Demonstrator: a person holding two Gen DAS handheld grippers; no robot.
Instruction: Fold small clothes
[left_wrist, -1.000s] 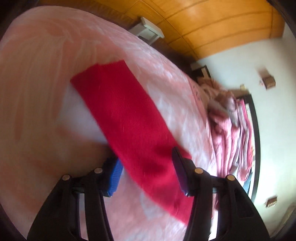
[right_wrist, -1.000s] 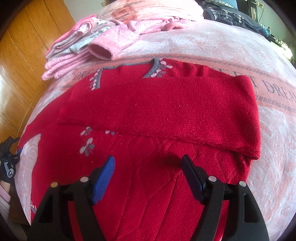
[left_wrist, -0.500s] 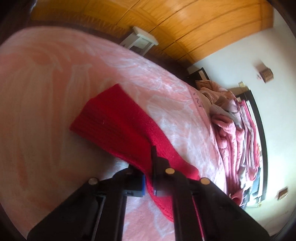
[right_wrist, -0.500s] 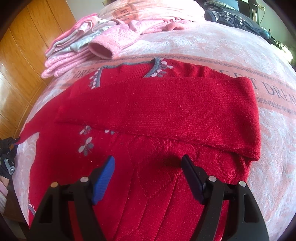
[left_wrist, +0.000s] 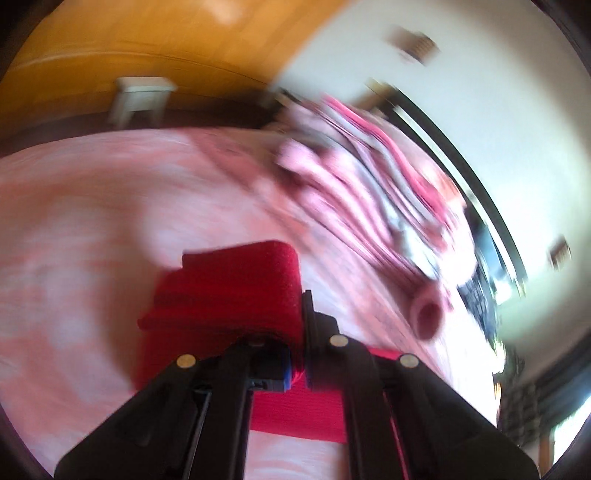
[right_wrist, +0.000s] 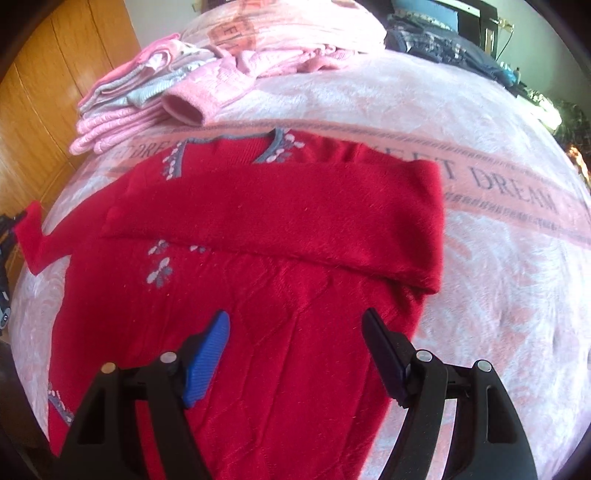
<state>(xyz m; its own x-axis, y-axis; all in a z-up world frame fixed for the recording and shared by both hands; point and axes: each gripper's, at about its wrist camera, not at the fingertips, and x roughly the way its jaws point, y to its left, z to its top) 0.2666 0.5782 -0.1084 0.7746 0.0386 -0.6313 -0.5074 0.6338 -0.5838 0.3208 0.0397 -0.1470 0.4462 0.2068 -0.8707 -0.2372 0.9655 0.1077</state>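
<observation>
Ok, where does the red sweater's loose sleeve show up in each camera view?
Left wrist: the sleeve sits low and centre, pinched in the shut left gripper and draped over it.
Right wrist: its cuff shows at the far left edge, off the sweater.
Shared landmark: the pink cuff on the clothes pile.

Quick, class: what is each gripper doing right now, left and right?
Left gripper: shut on the red sweater's sleeve, lifted off the bed.
Right gripper: open, holding nothing, above the red sweater.
</observation>
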